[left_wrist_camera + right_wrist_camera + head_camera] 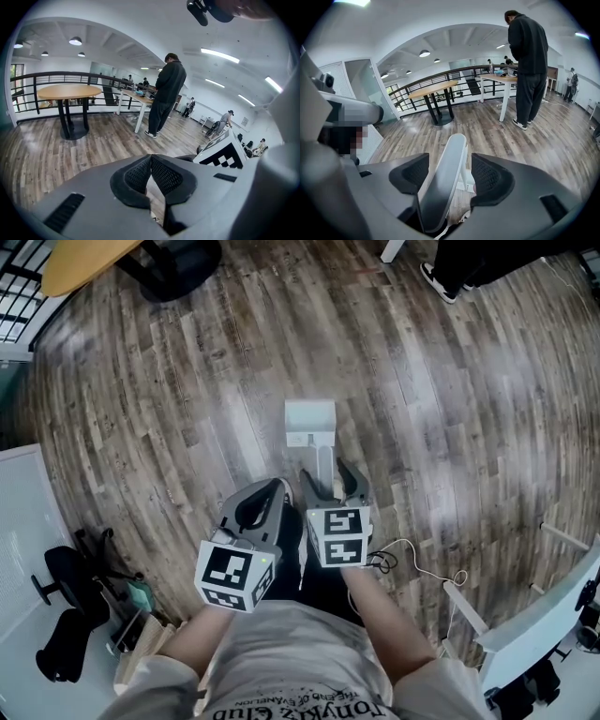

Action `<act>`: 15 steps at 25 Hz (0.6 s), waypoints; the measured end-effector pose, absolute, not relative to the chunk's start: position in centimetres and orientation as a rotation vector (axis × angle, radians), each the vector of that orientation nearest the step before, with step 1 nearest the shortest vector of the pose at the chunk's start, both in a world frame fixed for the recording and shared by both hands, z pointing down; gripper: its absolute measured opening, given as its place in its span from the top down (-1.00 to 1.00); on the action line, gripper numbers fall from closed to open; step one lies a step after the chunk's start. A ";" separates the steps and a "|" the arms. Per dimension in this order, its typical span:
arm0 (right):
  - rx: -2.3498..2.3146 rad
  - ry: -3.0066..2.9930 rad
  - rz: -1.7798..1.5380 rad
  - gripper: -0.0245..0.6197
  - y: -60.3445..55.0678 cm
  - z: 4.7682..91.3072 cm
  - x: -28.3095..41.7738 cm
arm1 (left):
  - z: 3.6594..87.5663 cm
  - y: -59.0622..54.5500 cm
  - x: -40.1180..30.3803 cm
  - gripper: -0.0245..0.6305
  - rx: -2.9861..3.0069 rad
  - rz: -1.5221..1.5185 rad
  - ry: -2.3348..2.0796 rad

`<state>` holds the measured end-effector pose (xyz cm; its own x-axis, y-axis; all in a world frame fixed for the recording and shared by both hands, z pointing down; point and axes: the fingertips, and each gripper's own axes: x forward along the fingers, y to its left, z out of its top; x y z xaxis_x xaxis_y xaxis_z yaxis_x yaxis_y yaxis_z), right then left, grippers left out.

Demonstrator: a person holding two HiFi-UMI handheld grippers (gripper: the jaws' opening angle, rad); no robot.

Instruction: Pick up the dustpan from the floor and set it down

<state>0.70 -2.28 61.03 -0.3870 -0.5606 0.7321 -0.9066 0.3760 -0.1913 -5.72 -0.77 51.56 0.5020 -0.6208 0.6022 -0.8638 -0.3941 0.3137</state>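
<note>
Right claw (447, 165) released around dustpan handle (440, 183), left claw (151, 161) clenched, wood-plank floor (187, 381), round table (69, 91)

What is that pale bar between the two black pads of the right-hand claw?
That is the dustpan's handle. The right gripper stands open around it without clamping it, as the right gripper view shows.

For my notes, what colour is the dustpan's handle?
The handle is pale grey, clearest in right gripper view.

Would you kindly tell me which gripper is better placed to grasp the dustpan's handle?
Right, I think. The right gripper stands open with the dustpan handle already between its jaws. The left gripper is shut, empty, and off to the handle's side.
</note>
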 end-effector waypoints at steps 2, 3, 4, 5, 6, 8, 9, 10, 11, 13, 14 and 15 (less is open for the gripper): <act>1.261 -2.070 0.797 0.08 -2.5 61.7 0.6 | 51.9 -0.8 -5.9 0.85 2.139 0.531 -1.209; 1.263 -2.069 0.796 0.08 -2.7 62.0 0.7 | 52.0 -0.8 -5.9 0.85 2.135 0.532 -1.209; 1.262 -2.067 0.796 0.08 -2.7 62.3 0.7 | 52.1 -0.8 -6.0 0.85 2.132 0.532 -1.208; 1.258 -2.062 0.797 0.08 -2.7 62.5 0.7 | 52.2 -0.8 -6.1 0.85 2.130 0.533 -1.208; 1.254 -2.056 0.800 0.08 -2.7 62.6 0.7 | 52.2 -0.8 -6.2 0.85 2.129 0.533 -1.208; 1.246 -2.048 0.807 0.08 -2.6 63.0 0.6 | 52.3 -0.9 -6.4 0.85 2.127 0.533 -1.210; 1.240 -2.046 0.813 0.08 -2.6 63.1 0.5 | 52.3 -0.9 -6.4 0.85 2.125 0.531 -1.211; 1.233 -2.045 0.822 0.08 -2.6 63.2 0.4 | 52.2 -1.0 -6.5 0.85 2.123 0.529 -1.211; 1.225 -2.043 0.831 0.08 -2.6 63.2 0.3 | 52.2 -1.1 -6.5 0.85 2.121 0.526 -1.211; 1.217 -2.037 0.846 0.09 -2.5 63.4 0.2 | 52.2 -1.2 -6.5 0.85 2.120 0.525 -1.211; 1.216 -2.034 0.847 0.09 -2.5 63.5 0.2 | 52.2 -1.2 -6.5 0.85 2.119 0.525 -1.211; 1.212 -2.031 0.843 0.09 -2.5 63.6 0.2 | 52.3 -1.2 -6.5 0.85 2.118 0.526 -1.211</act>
<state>0.20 -2.47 63.58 -0.3868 -0.5080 0.7696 -0.9037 0.3749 -0.2067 -6.51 -1.17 52.32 0.4967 -0.6138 0.6136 -0.8674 -0.3752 0.3269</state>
